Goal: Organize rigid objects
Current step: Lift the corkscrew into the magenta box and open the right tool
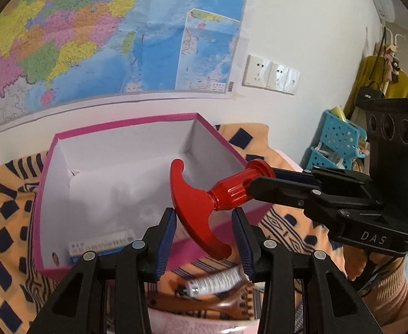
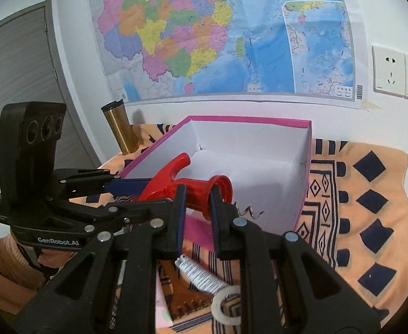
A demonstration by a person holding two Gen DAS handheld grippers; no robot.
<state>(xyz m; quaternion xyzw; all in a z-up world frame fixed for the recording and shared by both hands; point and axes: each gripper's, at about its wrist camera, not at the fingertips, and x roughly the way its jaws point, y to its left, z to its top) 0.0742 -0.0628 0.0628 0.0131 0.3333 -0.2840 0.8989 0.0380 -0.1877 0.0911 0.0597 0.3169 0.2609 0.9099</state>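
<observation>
Both my grippers hold the red corkscrew (image 1: pixel 204 194): right gripper (image 2: pixel 197 214) clamped on its barrel, left gripper (image 1: pixel 204 239) fingers around its handle, contact unclear. Uneven release over the pink box (image 1: pixel 120 128) could twist it loose.

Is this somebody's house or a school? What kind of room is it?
Probably a room in a home, maybe a bedroom. A big colourful map hangs on the wall beside power sockets, and a yellow coat and bag hang in the corner.
</observation>
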